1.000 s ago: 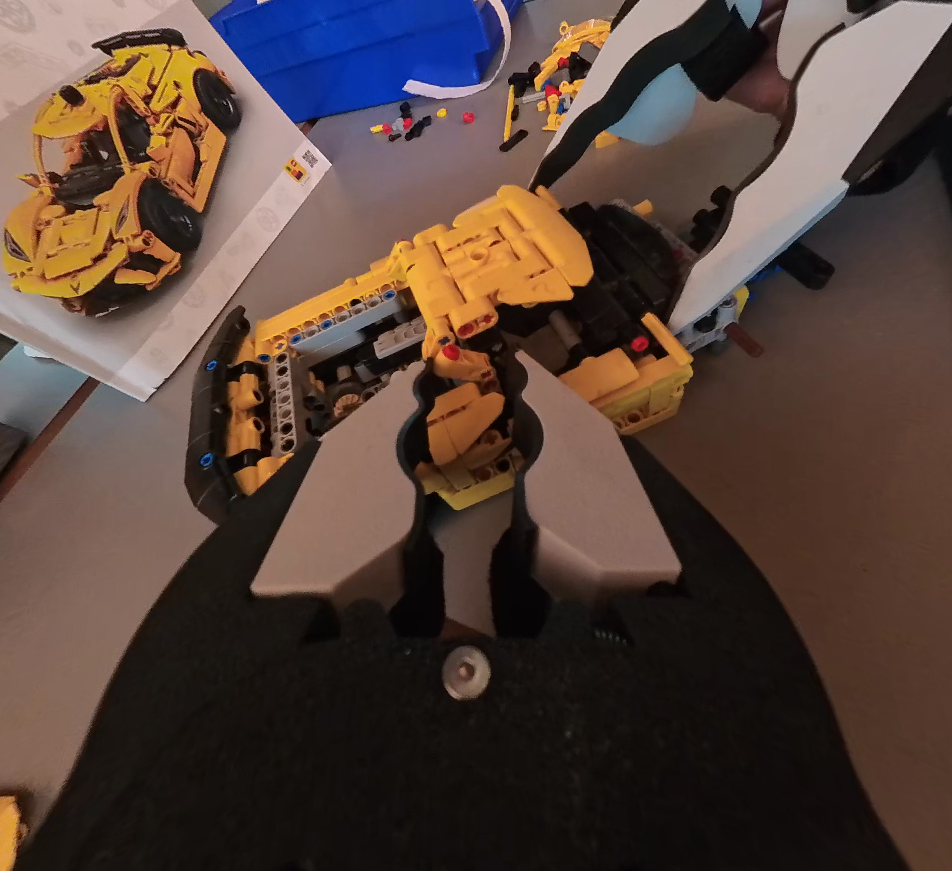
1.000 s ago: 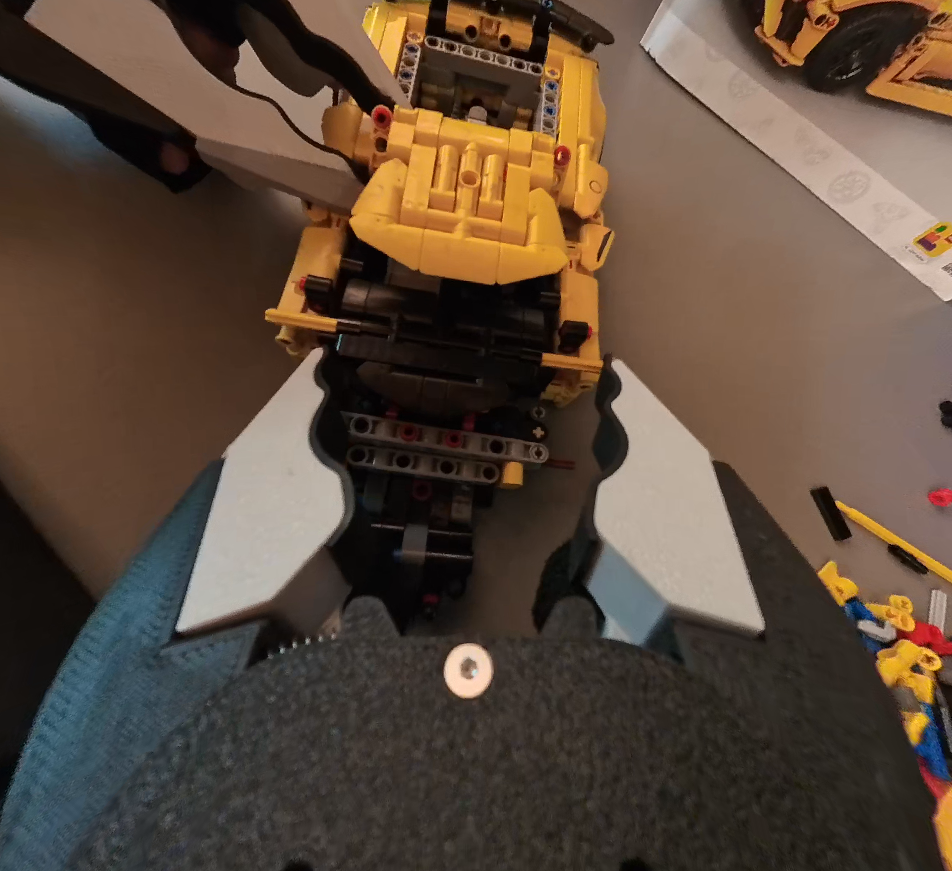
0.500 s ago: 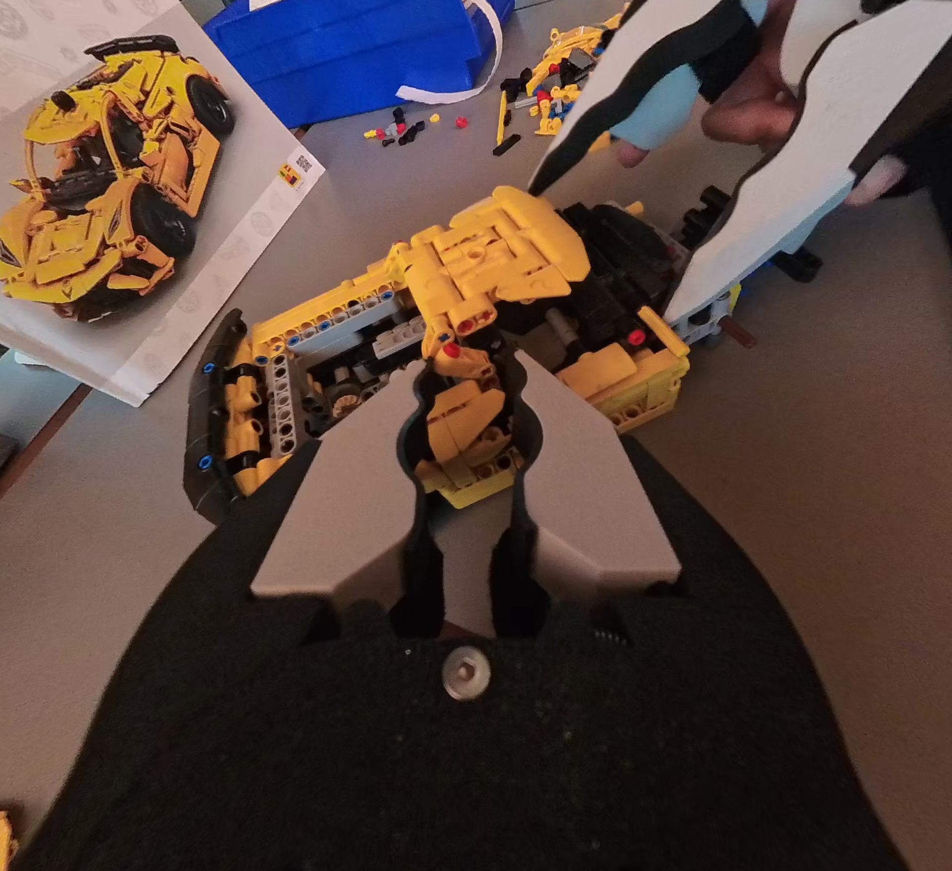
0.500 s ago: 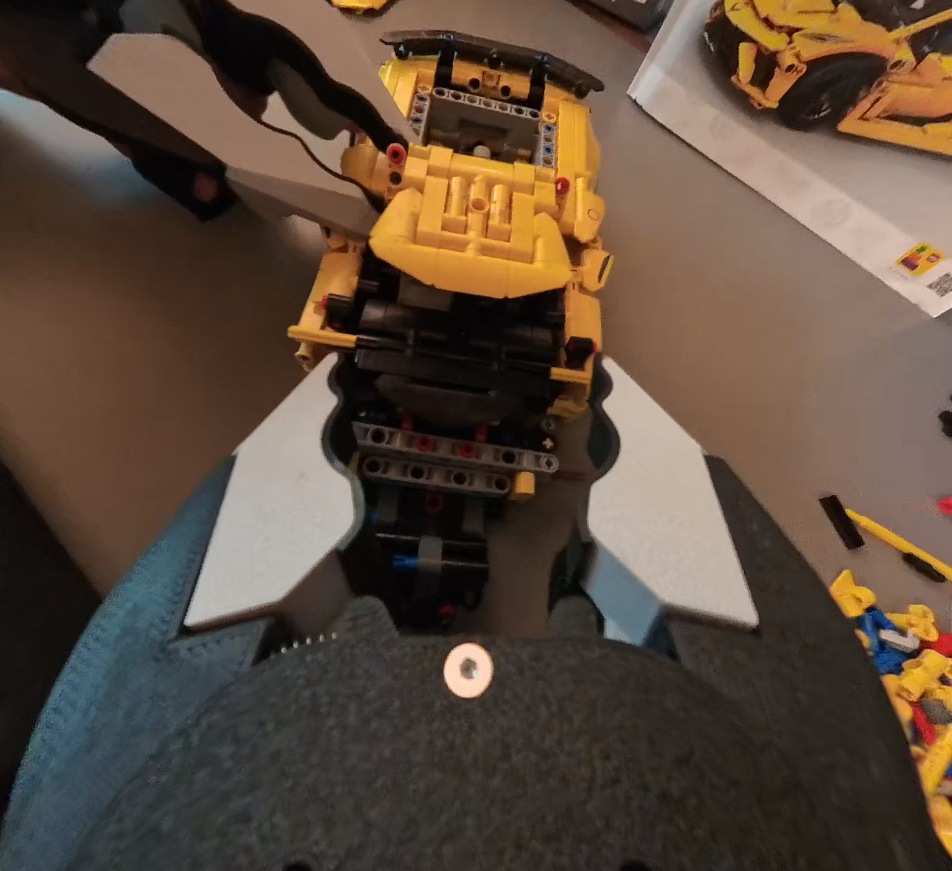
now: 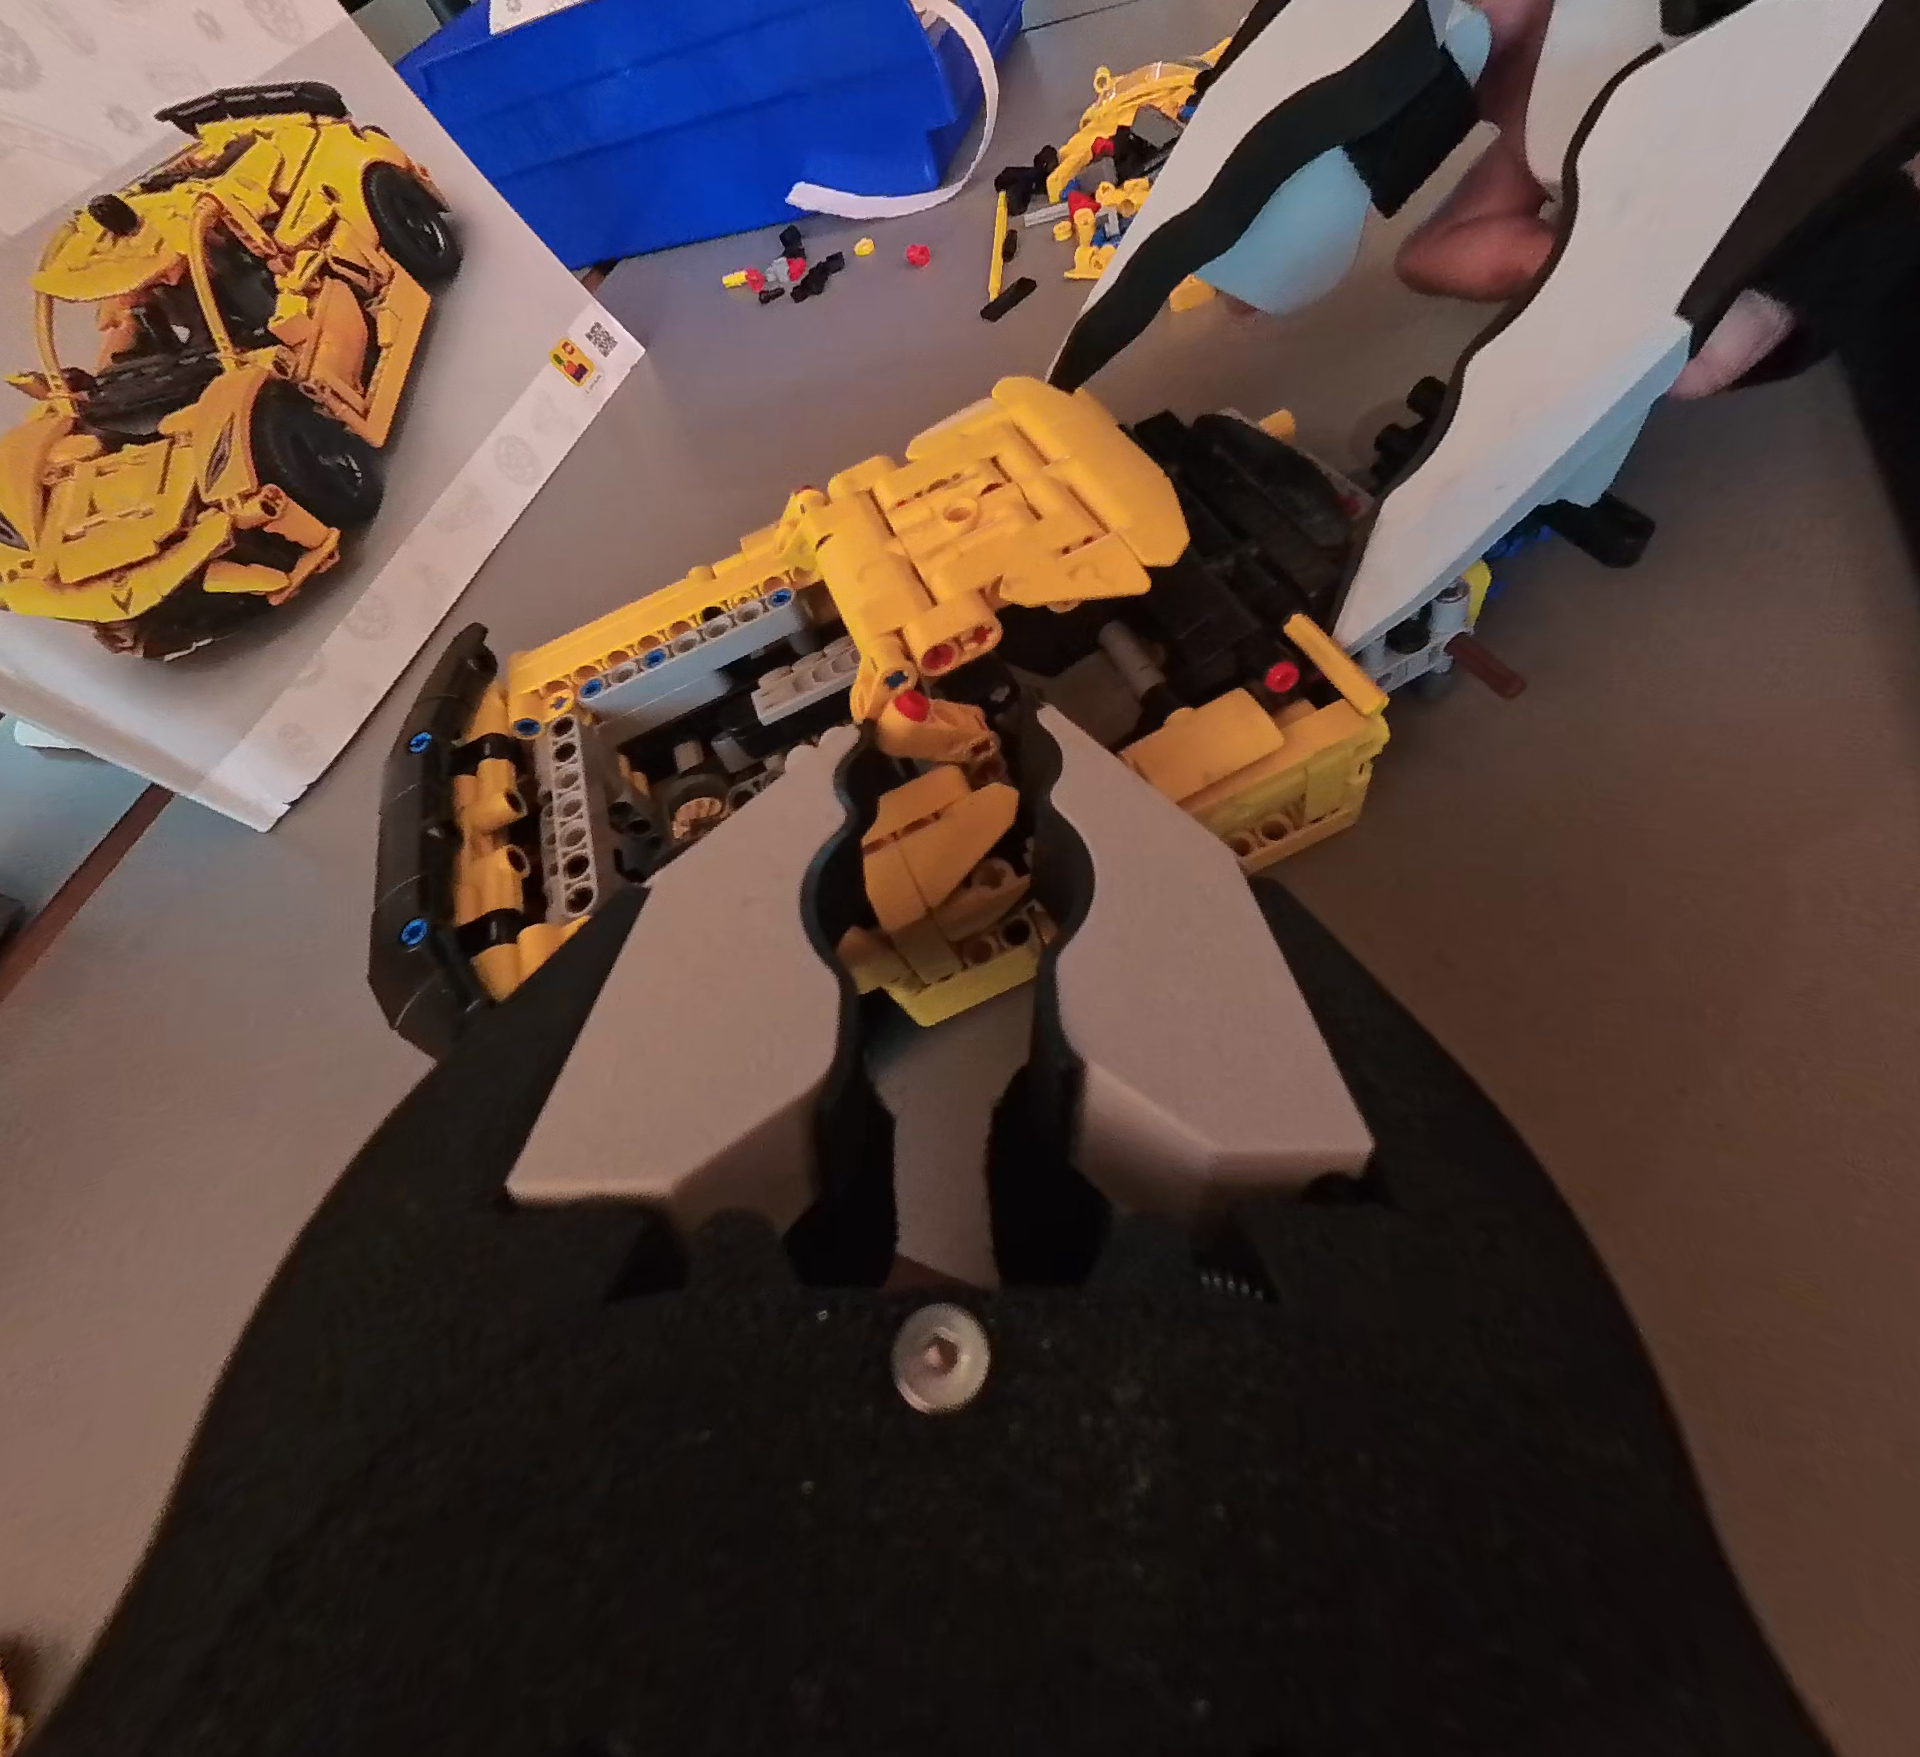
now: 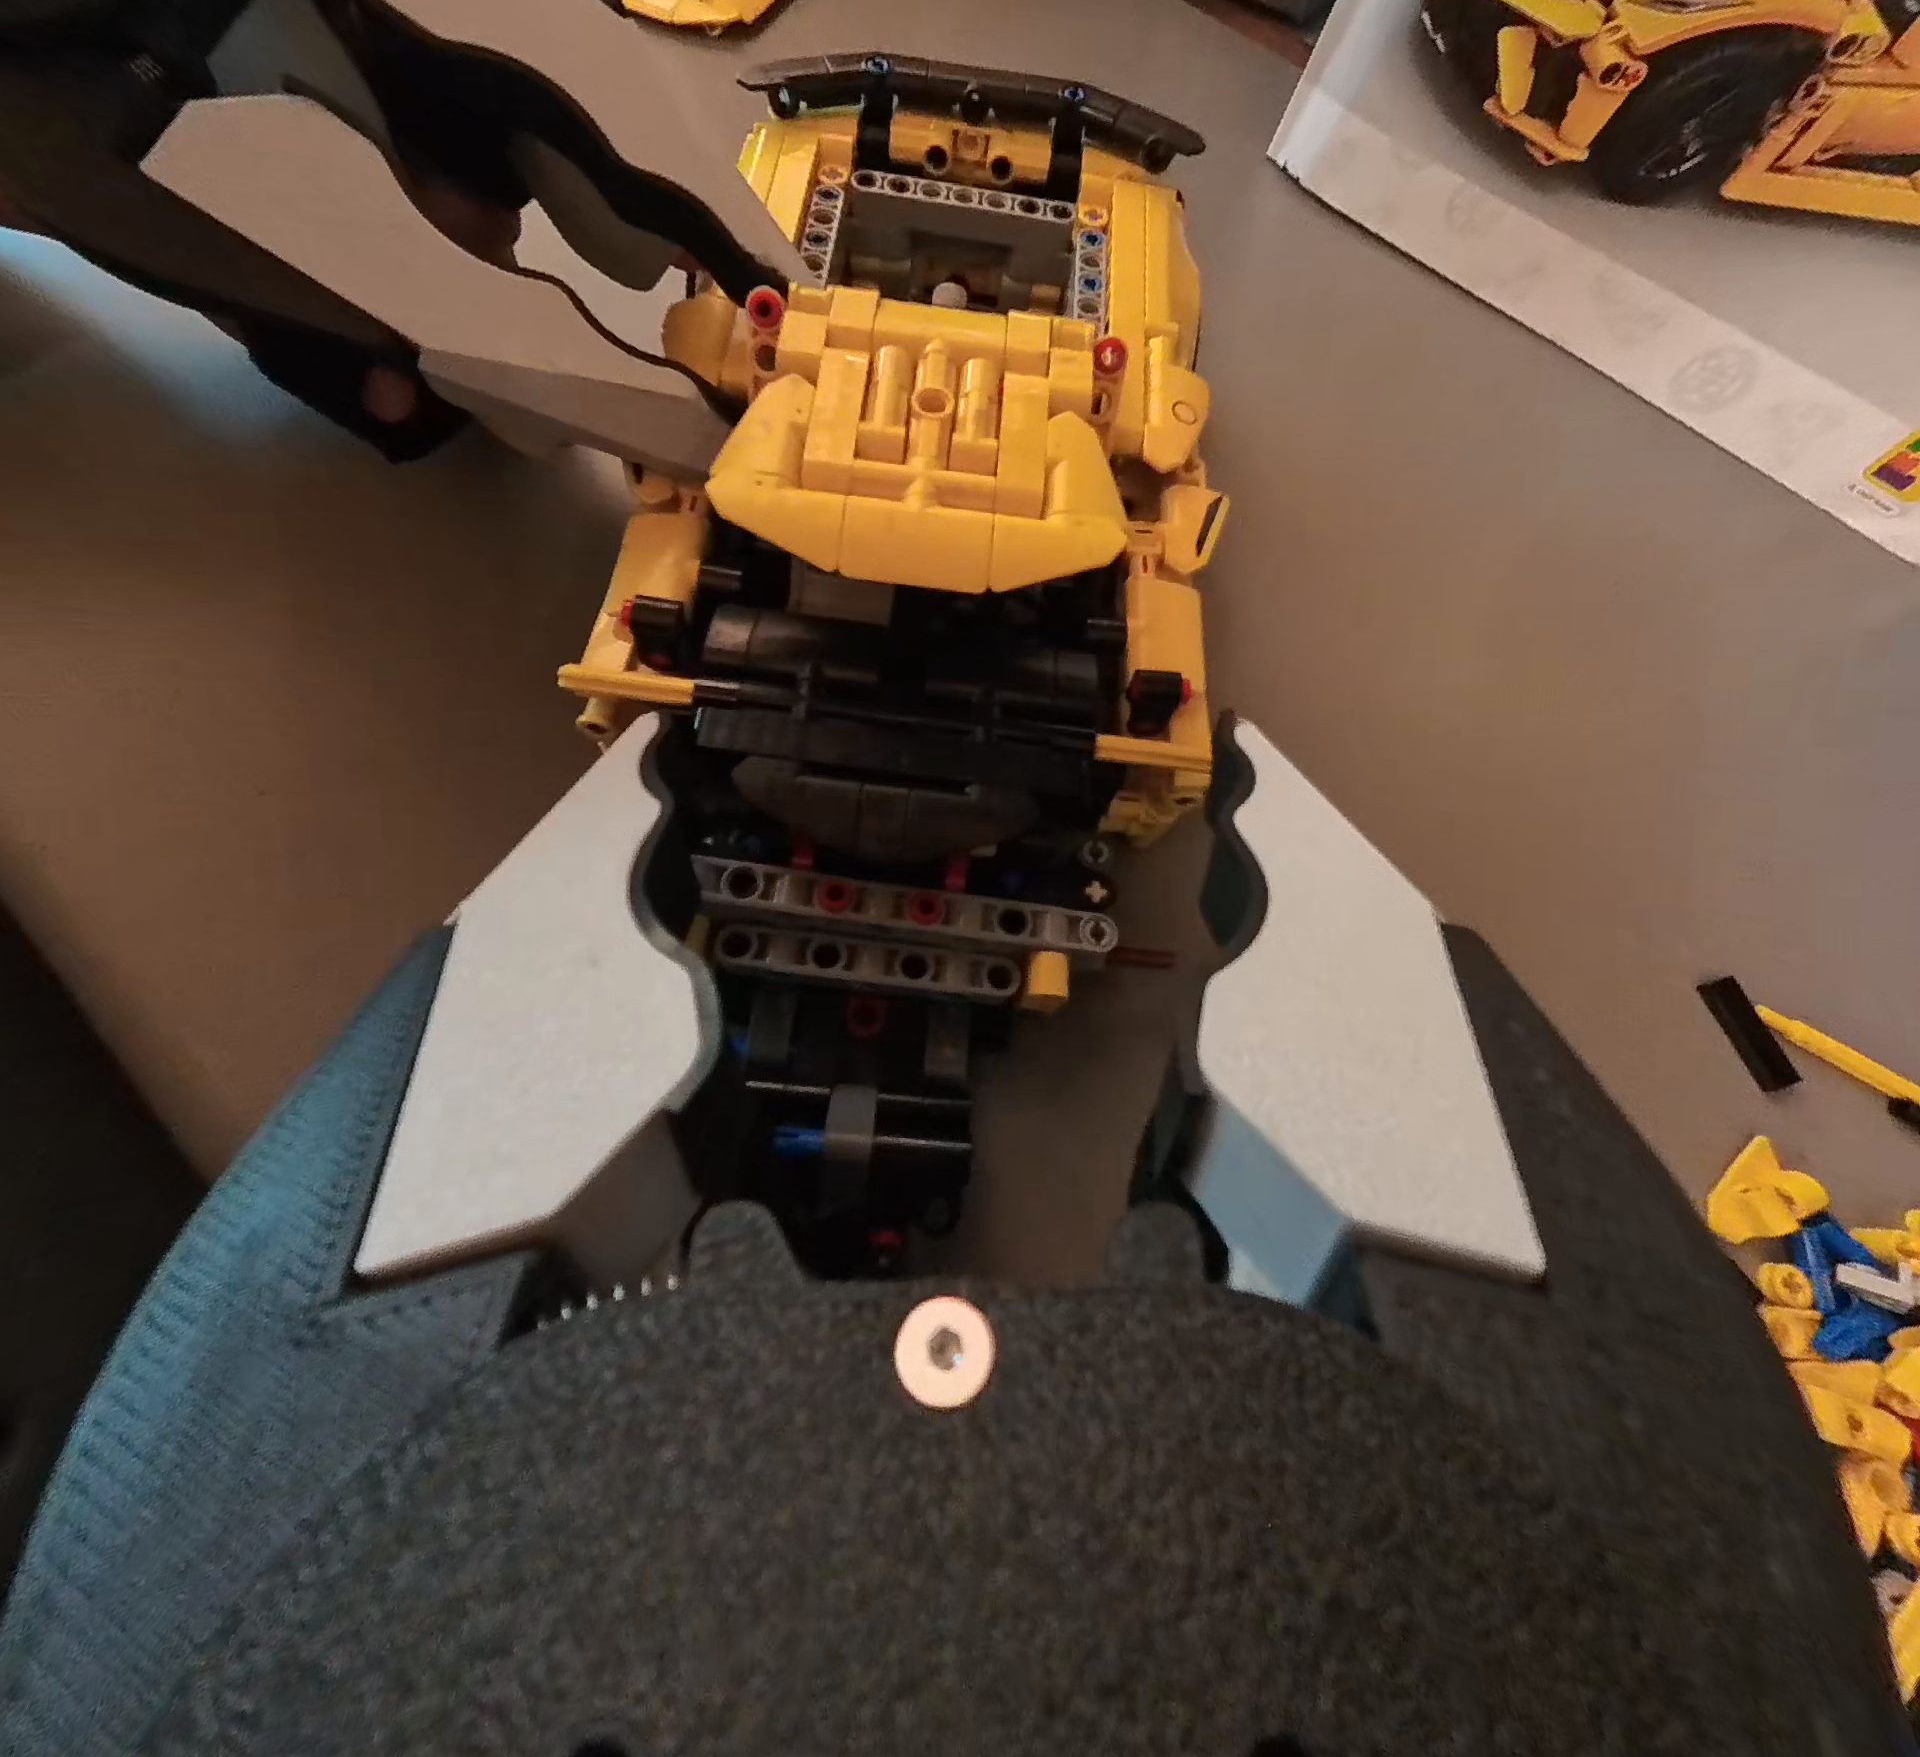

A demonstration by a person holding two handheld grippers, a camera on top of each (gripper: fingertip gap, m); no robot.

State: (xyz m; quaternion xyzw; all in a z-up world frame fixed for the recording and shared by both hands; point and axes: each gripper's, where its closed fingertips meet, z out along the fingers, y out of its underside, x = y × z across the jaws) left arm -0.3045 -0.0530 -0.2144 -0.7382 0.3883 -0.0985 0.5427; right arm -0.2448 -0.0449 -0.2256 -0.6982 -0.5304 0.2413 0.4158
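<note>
A: Where is the yellow brick car [image 5: 935, 627]?

B: In the middle of the grey worktop [image 5: 1558, 1032]. The left tool [image 5: 940, 762] is narrow and grips the car's yellow side part.

A: And the right tool [image 6: 935, 762]?

B: It is wide, one finger on each side of the black front frame. The blue bin [image 5: 717, 66] is at 11 o'clock, the printed booklet [image 5: 208, 336] at 10 o'clock.

The brick-built car [image 5: 935, 668] lies on the table [image 5: 1558, 980], the left gripper [image 5: 940, 803] at its side, the right gripper [image 6: 935, 834] astride its front end; the instruction booklet [image 5: 260, 305] lies beyond its spoiler, loose bricks [image 5: 1091, 190] and the parts bin [image 5: 707, 76] behind
</note>
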